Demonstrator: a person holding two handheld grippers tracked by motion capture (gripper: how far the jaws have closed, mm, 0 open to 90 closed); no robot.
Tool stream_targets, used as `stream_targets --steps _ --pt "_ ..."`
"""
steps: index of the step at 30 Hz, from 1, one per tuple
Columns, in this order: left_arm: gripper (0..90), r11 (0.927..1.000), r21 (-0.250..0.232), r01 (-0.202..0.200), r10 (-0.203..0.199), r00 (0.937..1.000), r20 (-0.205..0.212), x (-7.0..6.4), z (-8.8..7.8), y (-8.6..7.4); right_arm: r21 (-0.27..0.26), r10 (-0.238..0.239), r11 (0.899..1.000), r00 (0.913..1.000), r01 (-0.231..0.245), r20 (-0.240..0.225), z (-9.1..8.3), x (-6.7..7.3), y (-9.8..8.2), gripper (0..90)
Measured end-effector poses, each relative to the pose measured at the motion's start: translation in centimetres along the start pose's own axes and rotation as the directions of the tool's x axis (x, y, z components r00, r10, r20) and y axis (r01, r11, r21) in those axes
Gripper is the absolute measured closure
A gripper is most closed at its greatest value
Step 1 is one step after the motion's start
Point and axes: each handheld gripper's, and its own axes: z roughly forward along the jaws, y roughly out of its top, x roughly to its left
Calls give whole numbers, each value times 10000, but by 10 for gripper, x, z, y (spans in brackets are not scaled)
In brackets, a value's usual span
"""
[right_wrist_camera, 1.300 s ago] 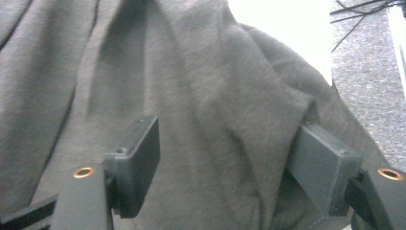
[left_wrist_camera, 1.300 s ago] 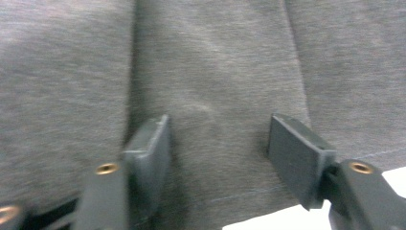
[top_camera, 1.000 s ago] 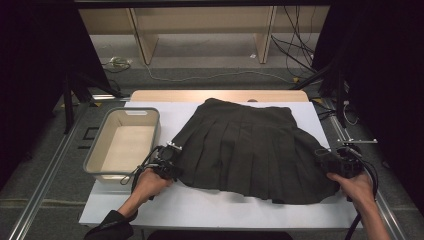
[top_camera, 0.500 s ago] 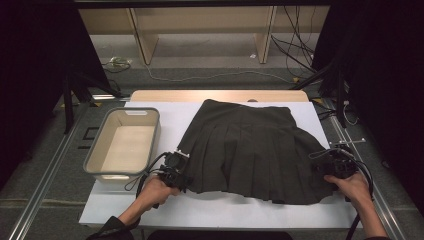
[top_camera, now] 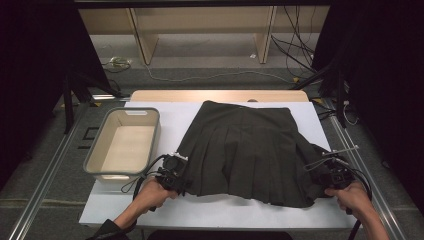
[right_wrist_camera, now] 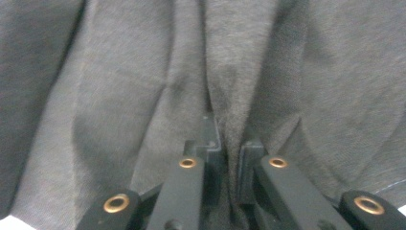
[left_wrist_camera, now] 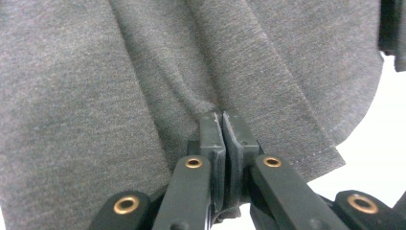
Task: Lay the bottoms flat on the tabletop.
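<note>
A dark grey pleated skirt [top_camera: 247, 150] lies spread on the white table cover [top_camera: 165, 117], waistband at the far side, hem toward the person. My left gripper [top_camera: 181, 176] is shut on the hem's near-left corner; in the left gripper view its pads [left_wrist_camera: 212, 134] pinch a fold of the skirt [left_wrist_camera: 119, 86]. My right gripper [top_camera: 320, 172] sits at the hem's right corner. Its jaws have just been closing, and in the right gripper view a ridge of the skirt [right_wrist_camera: 143, 72] stands pinched between the pads [right_wrist_camera: 250, 153].
A grey-rimmed beige tub [top_camera: 122, 145] stands left of the skirt, close to the left hand. A wooden table edge [top_camera: 220, 95] runs behind the white cover. Cables and shelf legs lie on the floor beyond. Bare white cover shows along the near edge.
The left hand has moved right with its corner of the skirt, bunching the left edge inward. The right gripper has moved inward onto the right hem corner.
</note>
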Motion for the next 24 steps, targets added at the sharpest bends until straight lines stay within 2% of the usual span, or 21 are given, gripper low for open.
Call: stream_targets --steps 3,5,7,9,10,12,14,16,18,20,21,24 --pt "867 9999 86 -126 125 9998 169 -4 0 -4 108 -183 9998 9992 187 -363 -2 10 -7 848" --pt "867 9996 163 -221 217 9994 272 -8 0 -7 199 -176 9996 9989 185 -440 -4 16 -11 837" --pt "867 9996 157 -224 218 9990 380 -12 -1 -8 173 -177 9997 9973 190 -707 -7 18 -13 807" --pt "865 9993 202 -306 297 9986 431 -13 -2 -9 187 -251 9995 9952 270 -946 -10 22 -15 684" --pt "860 9996 175 -218 209 9987 455 -13 -2 -9 100 -352 9993 9950 363 -932 -11 24 -15 573" --pt "832 9998 179 -108 95 9975 696 -10 -4 -8 -343 -542 9981 9952 515 -815 -15 24 -12 444" --pt "792 9998 71 -173 167 9964 830 -8 -8 -7 -1177 -555 9919 9965 480 -619 -25 19 -8 406" --pt "758 9995 -273 -127 150 9961 866 -8 -15 -3 -1868 -294 9822 9976 173 -623 -37 12 -4 393" --pt "713 9974 -678 -230 272 9977 623 -8 -22 1 -2422 -13 9702 9988 -105 -485 -45 2 0 391" --pt "687 9955 -922 -226 270 9985 467 -6 -26 5 -2596 310 9651 9994 -334 -133 -47 -7 5 406" --pt "672 9941 -1078 -81 126 9991 414 -5 -27 7 -2577 454 9653 9989 -418 79 -46 -11 8 412" --pt "595 9925 -1213 -130 119 9999 -99 -1 -27 10 -2386 682 9696 9964 -542 510 -35 -25 15 415"
